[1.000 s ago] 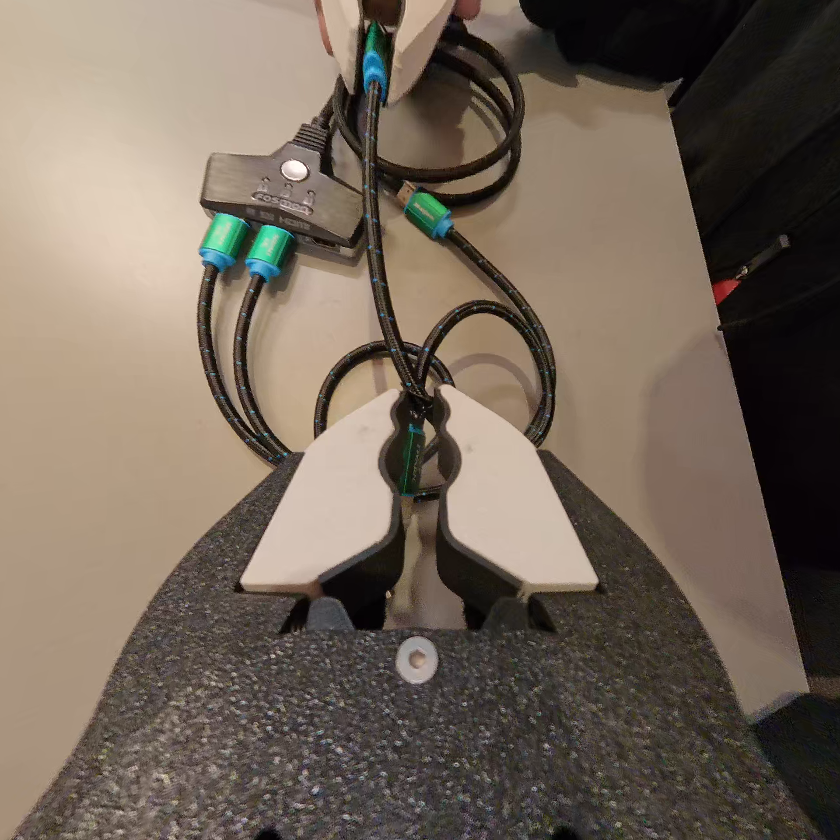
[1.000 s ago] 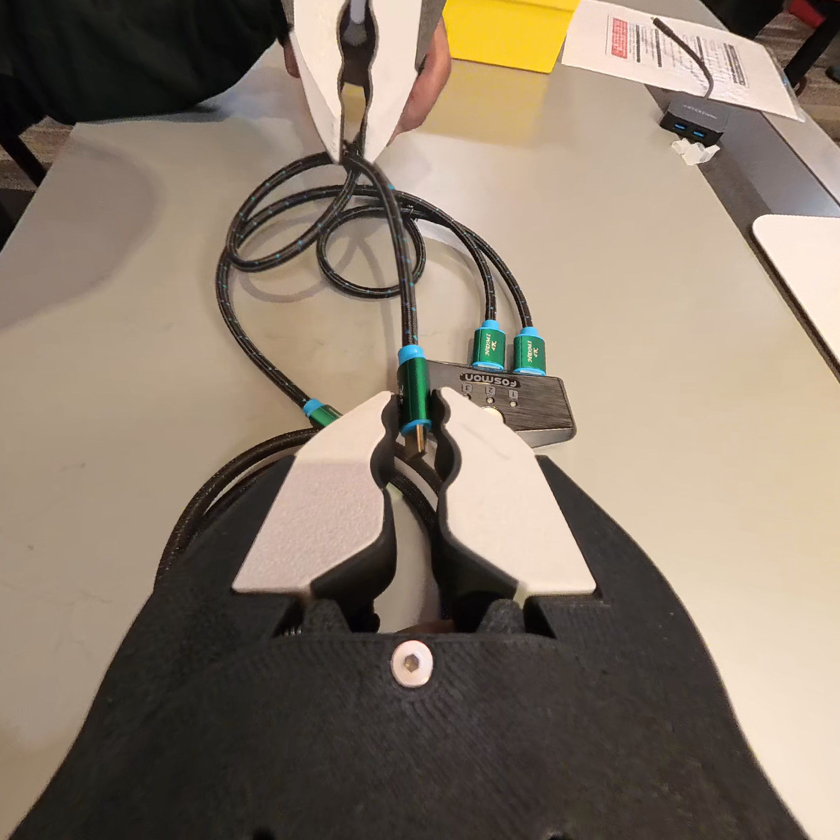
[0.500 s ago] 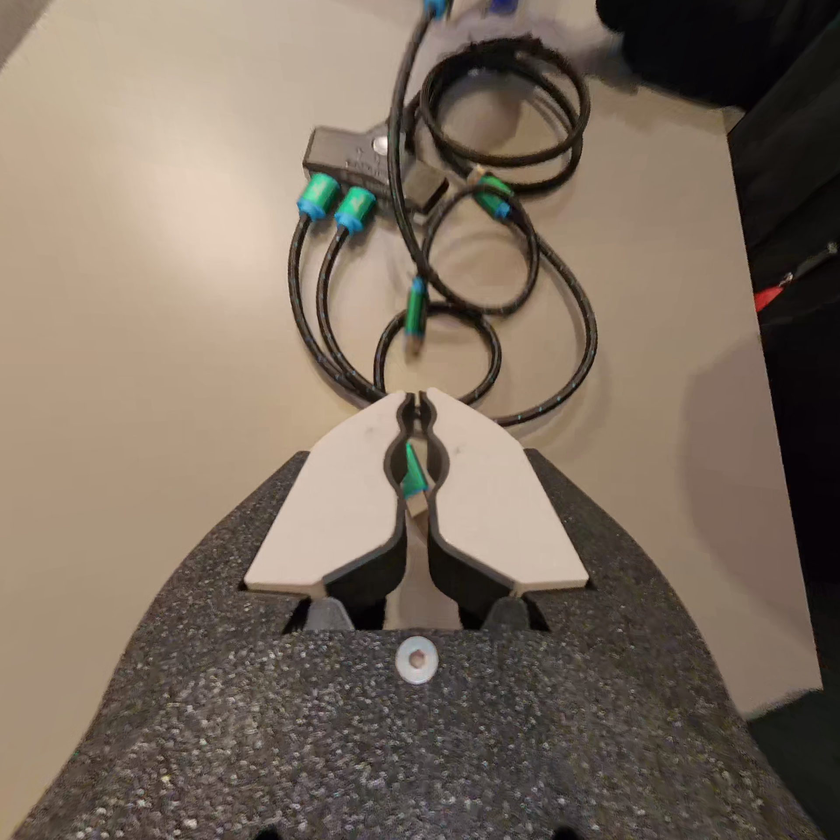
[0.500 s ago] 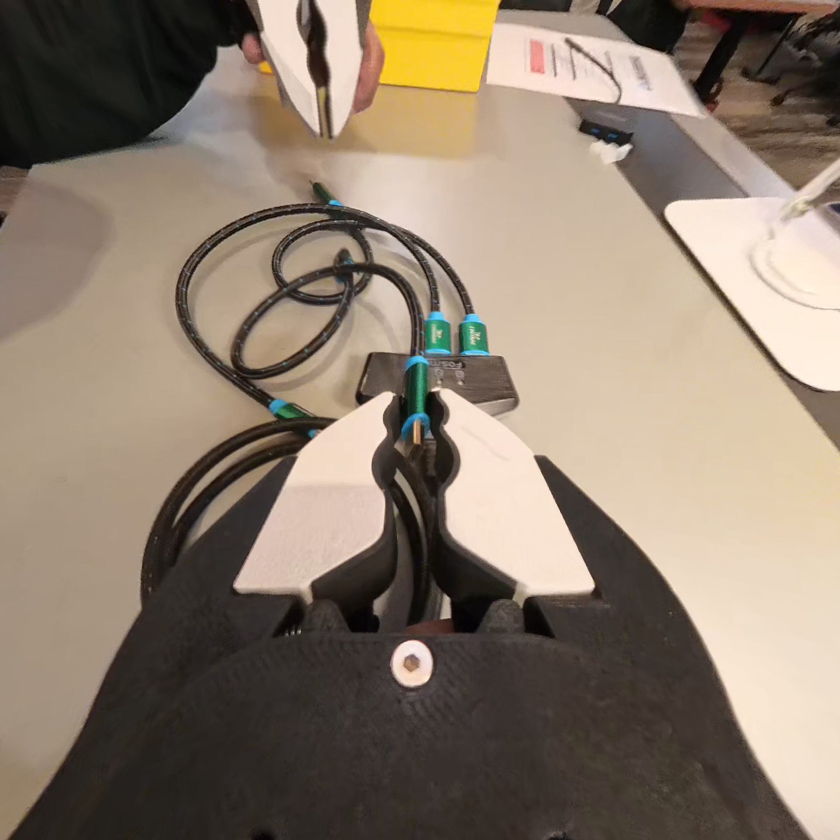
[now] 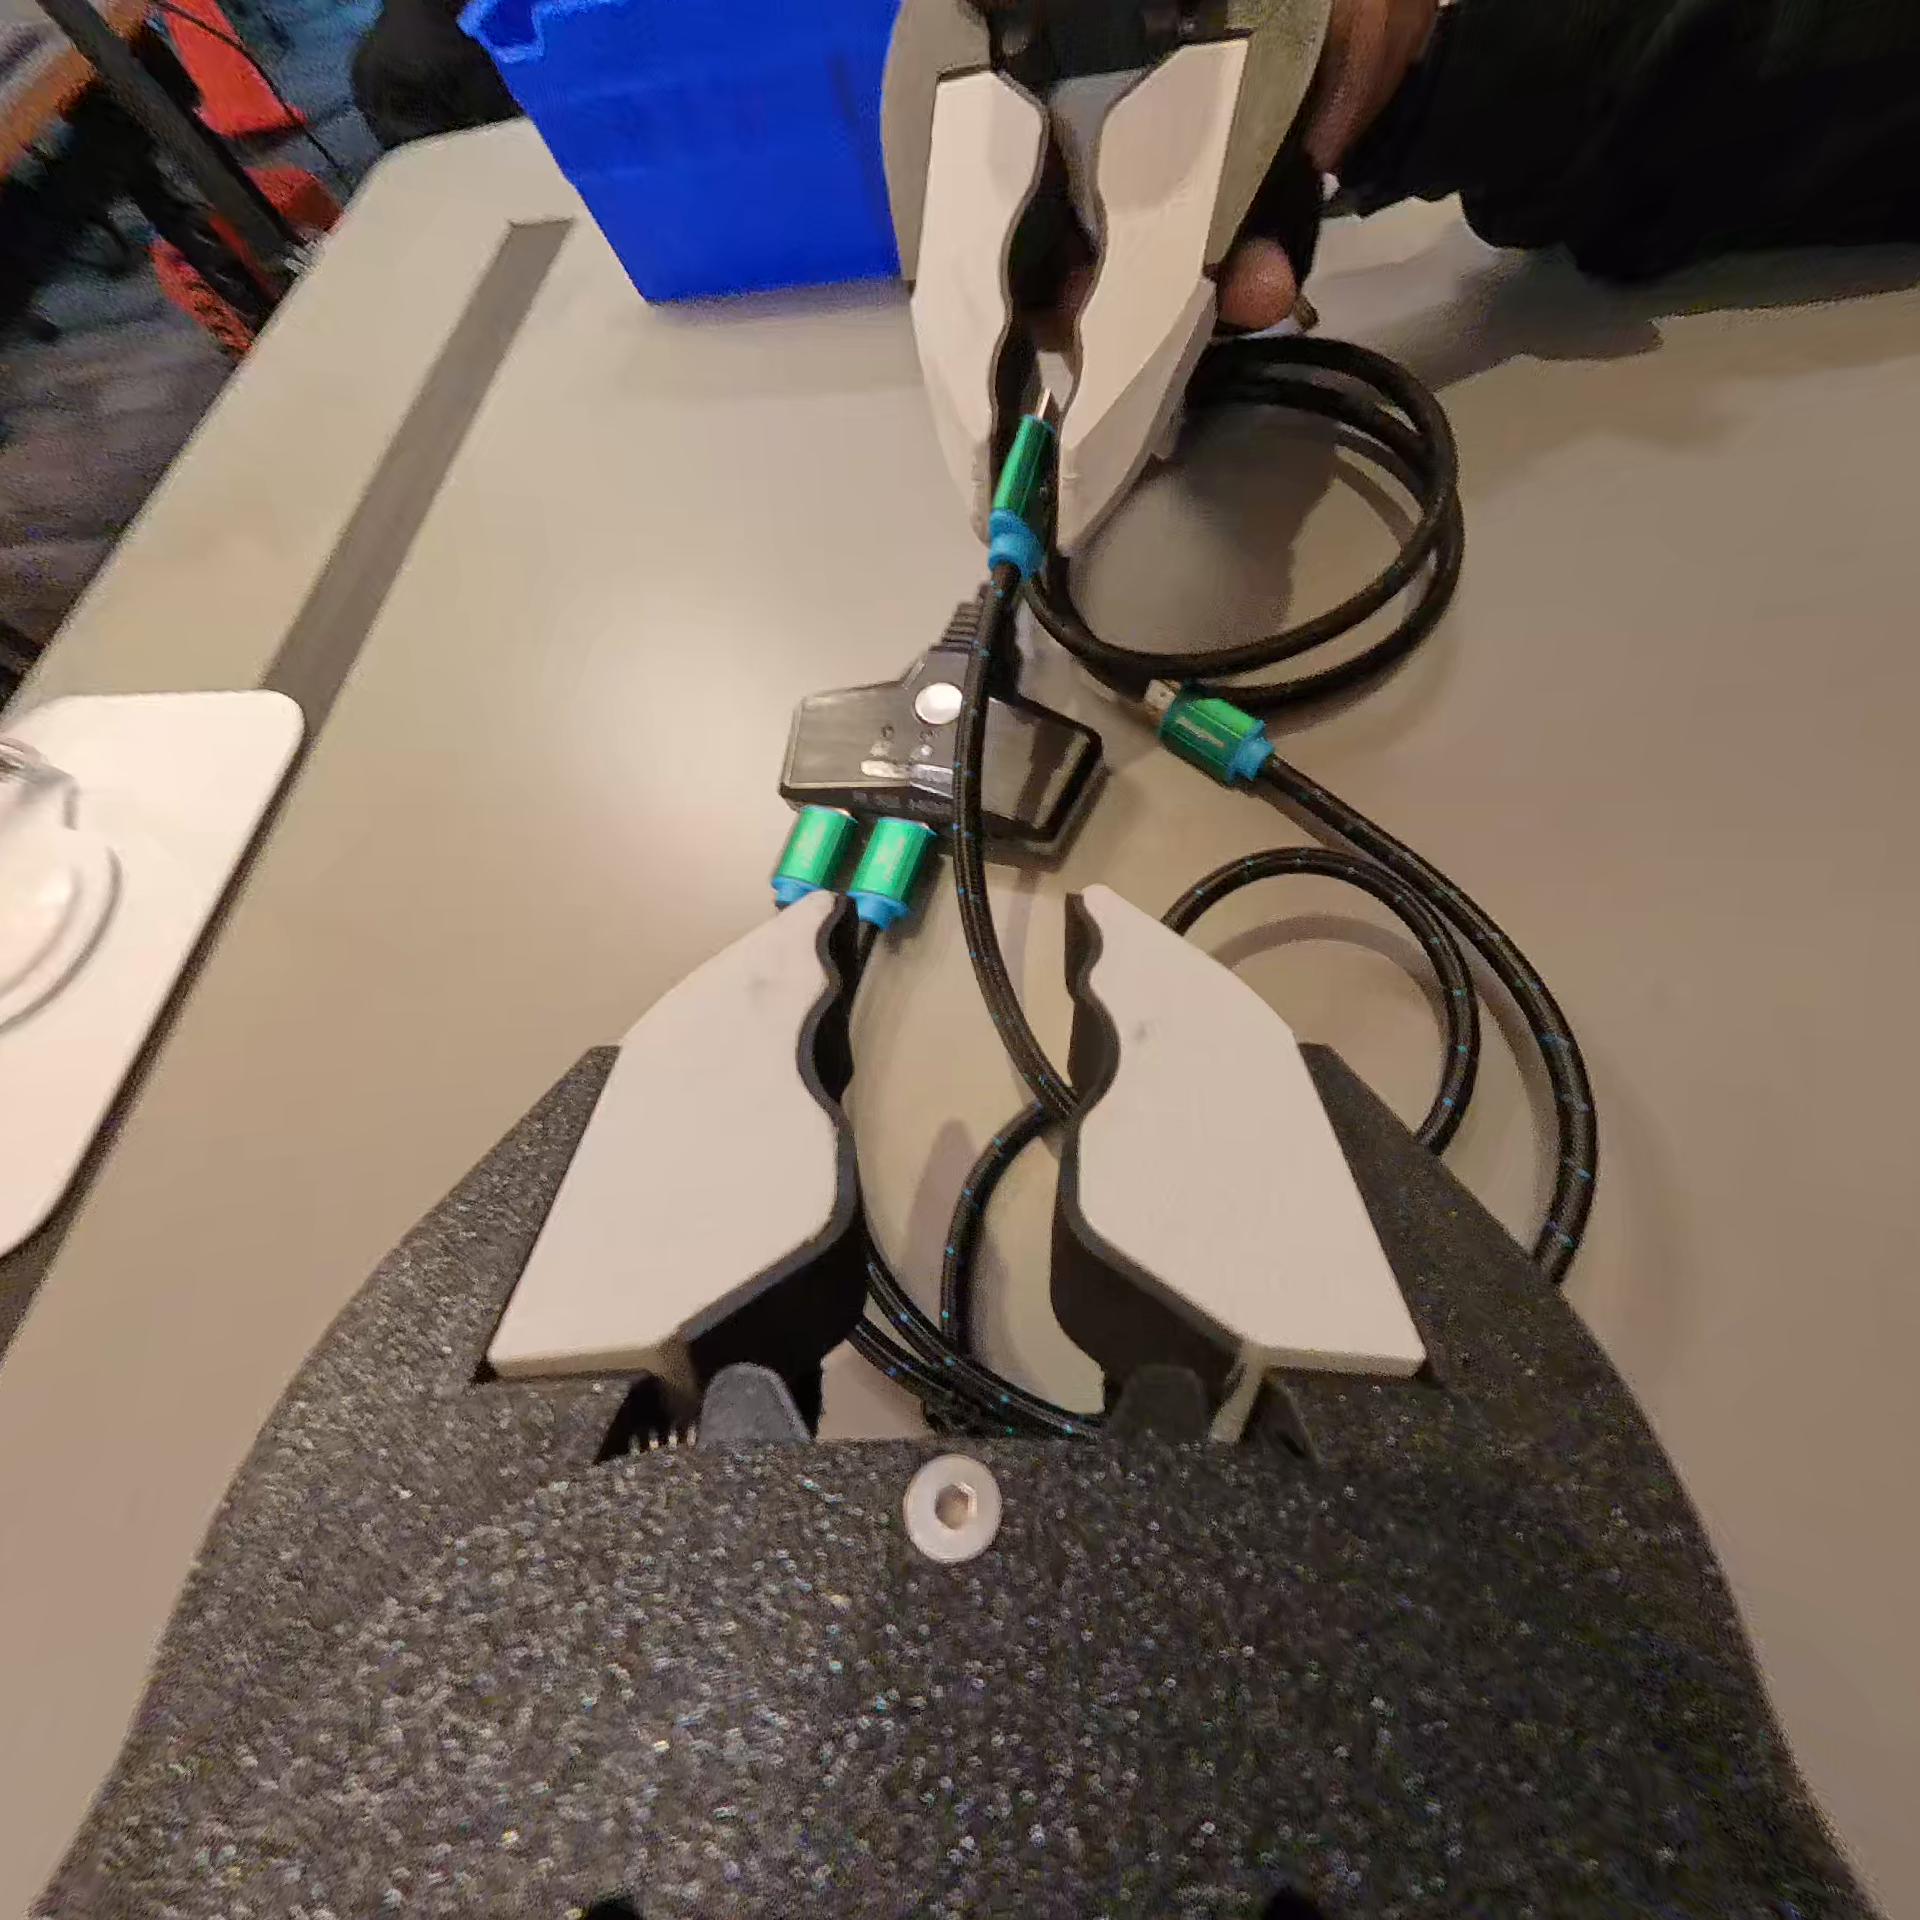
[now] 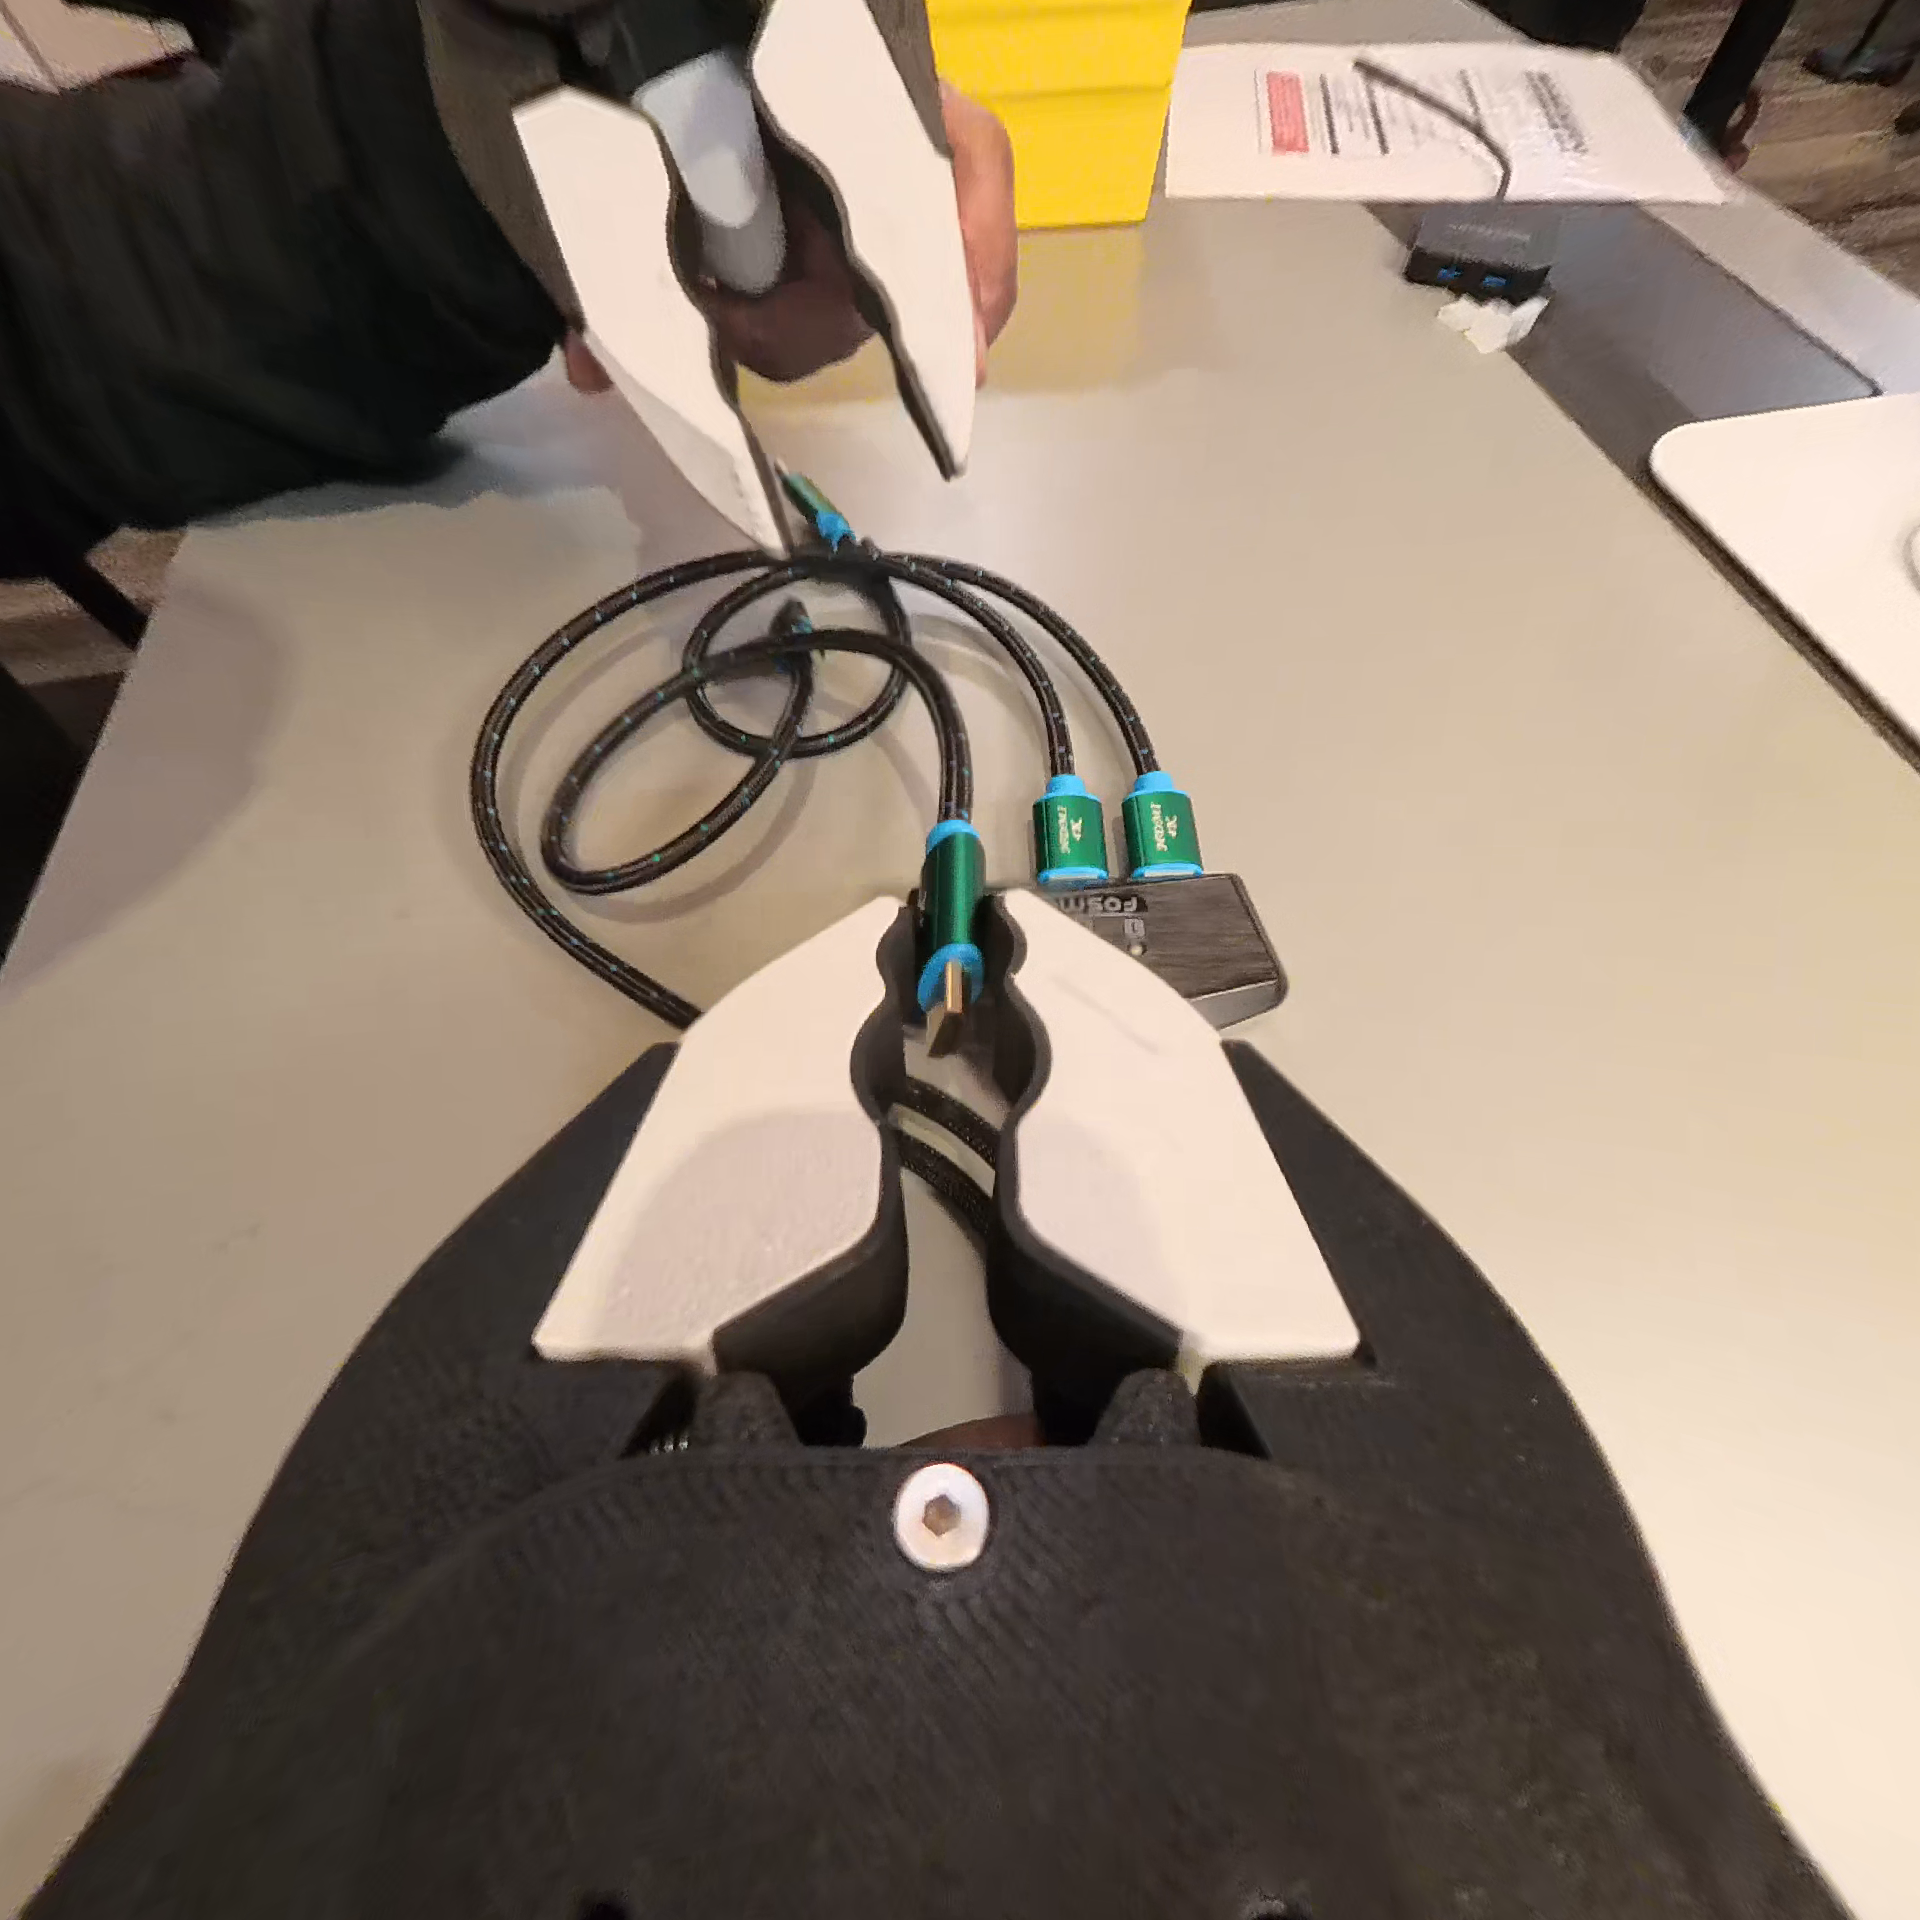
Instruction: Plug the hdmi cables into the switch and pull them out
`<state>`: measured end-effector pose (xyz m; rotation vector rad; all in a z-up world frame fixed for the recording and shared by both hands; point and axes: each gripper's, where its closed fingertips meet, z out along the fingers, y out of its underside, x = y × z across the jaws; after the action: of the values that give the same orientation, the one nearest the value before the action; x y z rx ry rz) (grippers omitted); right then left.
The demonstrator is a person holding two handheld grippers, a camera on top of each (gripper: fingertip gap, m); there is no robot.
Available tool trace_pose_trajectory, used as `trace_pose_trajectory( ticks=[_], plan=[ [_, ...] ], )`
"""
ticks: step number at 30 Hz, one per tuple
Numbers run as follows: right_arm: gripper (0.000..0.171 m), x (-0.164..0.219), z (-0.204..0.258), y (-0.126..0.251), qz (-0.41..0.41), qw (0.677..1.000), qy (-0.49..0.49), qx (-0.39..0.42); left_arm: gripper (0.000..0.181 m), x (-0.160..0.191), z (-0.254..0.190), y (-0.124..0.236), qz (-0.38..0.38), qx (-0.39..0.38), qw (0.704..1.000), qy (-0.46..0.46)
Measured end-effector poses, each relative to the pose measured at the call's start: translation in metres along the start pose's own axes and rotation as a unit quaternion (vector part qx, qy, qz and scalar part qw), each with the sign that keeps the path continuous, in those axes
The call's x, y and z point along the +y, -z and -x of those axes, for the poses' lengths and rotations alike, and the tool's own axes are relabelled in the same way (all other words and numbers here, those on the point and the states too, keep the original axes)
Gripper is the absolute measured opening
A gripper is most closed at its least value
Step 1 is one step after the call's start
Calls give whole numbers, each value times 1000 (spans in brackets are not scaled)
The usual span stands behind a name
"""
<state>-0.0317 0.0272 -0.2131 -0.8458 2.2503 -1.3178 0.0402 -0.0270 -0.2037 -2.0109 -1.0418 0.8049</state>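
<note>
The black HDMI switch [image 5: 831, 750] lies on the grey table [image 5: 520, 623] with two green plugs [image 5: 816, 852] in its near side. My left gripper [image 5: 951, 914] is open and empty, just short of those plugs, with braided cable passing under its fingers. My right gripper [image 6: 948, 909] is shut on a third green plug [image 6: 951, 894], metal tip pointing back at the camera, held beside the switch [image 6: 1195, 925]. It also shows in the left wrist view [image 5: 1039, 436]. Another loose plug [image 5: 1210, 738] lies right of the switch. The left gripper [image 6: 862, 457] hangs open over a plug [image 6: 816, 509].
A blue bin [image 5: 748, 135] stands at the far table edge. A yellow box [image 6: 1049, 104], a printed sheet [image 6: 1434, 125] and a small black hub [image 6: 1475, 249] lie beyond. A white stand base [image 5: 104, 914] sits to the left. Cable loops [image 6: 665, 748] cover the middle.
My left gripper has opened and let go of its plug, and has come closer to the switch. My right gripper has kept hold of its plug.
</note>
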Motion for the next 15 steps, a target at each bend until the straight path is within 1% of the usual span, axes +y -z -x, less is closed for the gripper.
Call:
trace_pose_trajectory(
  ticks=[1, 5, 8, 12, 15],
  plan=[
    [12, -4, 0, 3, -10, 1000, -3, 1, 39, -3, 3, 0, -6, -11, 1000, -4],
    [12, -26, 2, 17, -59, 998, -2, 0, 37, -17, 20, 11, -46, -60, 997, 0],
    [12, -44, 9, 25, -93, 996, 1, -8, 35, -20, 31, 22, -72, -82, 994, 16],
    [12, -68, 20, 27, -122, 992, 6, -15, 33, -5, 48, 31, -82, -103, 990, 53],
    [12, -84, 23, 24, -137, 990, -13, -16, 32, 11, 55, 33, -81, -106, 988, 80]
  ],
)
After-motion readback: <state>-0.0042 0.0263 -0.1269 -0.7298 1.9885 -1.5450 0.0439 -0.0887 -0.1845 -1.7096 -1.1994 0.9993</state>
